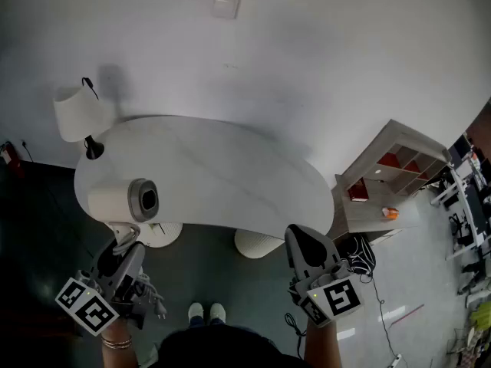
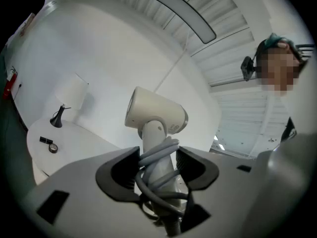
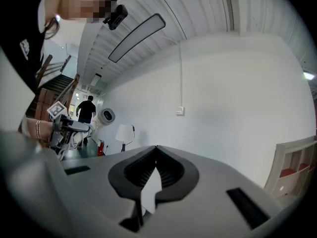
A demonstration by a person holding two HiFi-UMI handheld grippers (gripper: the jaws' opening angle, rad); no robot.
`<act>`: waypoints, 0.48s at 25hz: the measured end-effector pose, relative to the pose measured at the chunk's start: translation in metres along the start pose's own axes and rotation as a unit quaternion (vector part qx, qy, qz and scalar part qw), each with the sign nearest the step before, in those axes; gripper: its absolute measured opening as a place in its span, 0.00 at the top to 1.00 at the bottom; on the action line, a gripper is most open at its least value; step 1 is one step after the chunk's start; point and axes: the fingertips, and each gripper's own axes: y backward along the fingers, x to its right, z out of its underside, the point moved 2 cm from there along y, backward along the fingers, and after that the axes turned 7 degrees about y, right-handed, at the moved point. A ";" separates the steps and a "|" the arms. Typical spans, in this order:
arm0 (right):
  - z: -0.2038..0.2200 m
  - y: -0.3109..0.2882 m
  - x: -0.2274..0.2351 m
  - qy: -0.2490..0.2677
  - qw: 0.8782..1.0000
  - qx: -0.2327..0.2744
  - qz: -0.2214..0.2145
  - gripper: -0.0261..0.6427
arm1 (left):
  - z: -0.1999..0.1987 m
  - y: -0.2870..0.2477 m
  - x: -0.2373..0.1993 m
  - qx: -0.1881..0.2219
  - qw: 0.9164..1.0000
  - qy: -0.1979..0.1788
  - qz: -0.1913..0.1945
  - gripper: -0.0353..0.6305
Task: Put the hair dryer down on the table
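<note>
The hair dryer is cream-white with a dark round nozzle end and a grey cord wound round its handle. It hangs over the near left edge of the white table. My left gripper is shut on the cord-wrapped handle; in the left gripper view the hair dryer stands upright between the pads of my left gripper. My right gripper is shut and empty in front of the table's near edge. In the right gripper view the tips of my right gripper meet, and the hair dryer shows far off at left.
A white-shaded lamp stands at the table's far left end. A small tape roll and a dark item lie on the table. A shelf unit stands at right, with cables on the floor. A person walks in the distance.
</note>
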 end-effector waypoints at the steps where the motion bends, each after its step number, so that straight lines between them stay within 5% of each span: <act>1: -0.001 0.001 0.000 -0.001 1.000 0.004 -0.001 0.93 | -0.001 0.000 0.001 0.001 1.000 0.000 0.001 0.59; 12: 0.009 0.012 0.002 -0.030 0.999 0.009 -0.019 0.93 | 0.011 0.000 0.008 0.010 1.000 0.012 -0.002 0.59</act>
